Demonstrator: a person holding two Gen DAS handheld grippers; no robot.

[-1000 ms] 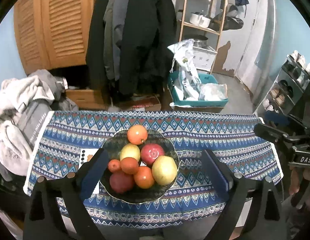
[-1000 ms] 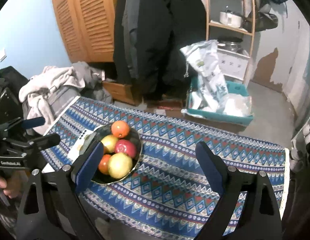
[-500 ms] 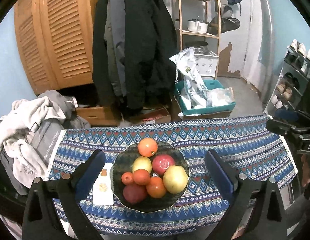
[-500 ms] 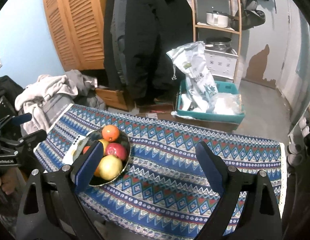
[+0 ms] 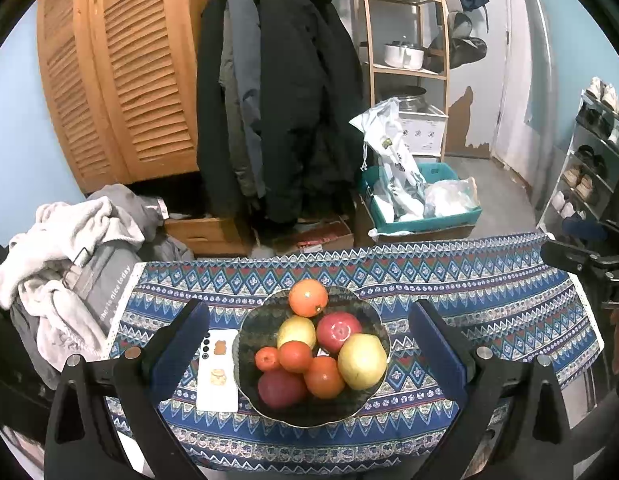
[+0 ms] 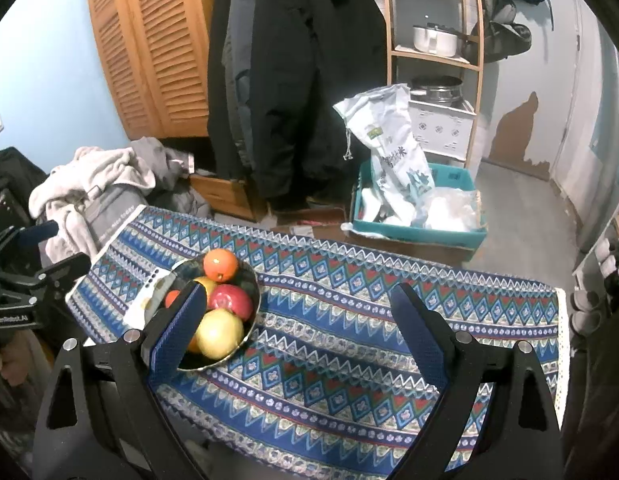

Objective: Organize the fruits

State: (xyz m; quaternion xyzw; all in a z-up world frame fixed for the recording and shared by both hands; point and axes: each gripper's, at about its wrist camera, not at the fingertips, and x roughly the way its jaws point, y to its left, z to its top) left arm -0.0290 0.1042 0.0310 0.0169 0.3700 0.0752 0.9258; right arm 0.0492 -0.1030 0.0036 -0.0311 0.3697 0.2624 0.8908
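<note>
Jaws of the left gripper (image 5: 309, 344) have just been opening and stand wide, framing the fruit bowl (image 5: 361, 410) without touching it. The right gripper (image 6: 297, 332) hangs wide and empty over the patterned cloth (image 6: 389, 300), the bowl at its left finger

Pale blue walls (image 5: 13, 128) enclose the room. At far left stands a louvred wooden wardrobe (image 5: 121, 76), with dark coats (image 5: 277, 112) hanging beside it. Right of them rises an open wooden shelf unit (image 5: 405, 60) holding pots. The grey floor (image 6: 521, 208) carries a teal crate (image 6: 417, 216); a shoe rack (image 5: 589, 160), possibly metal, stands far right.
</note>
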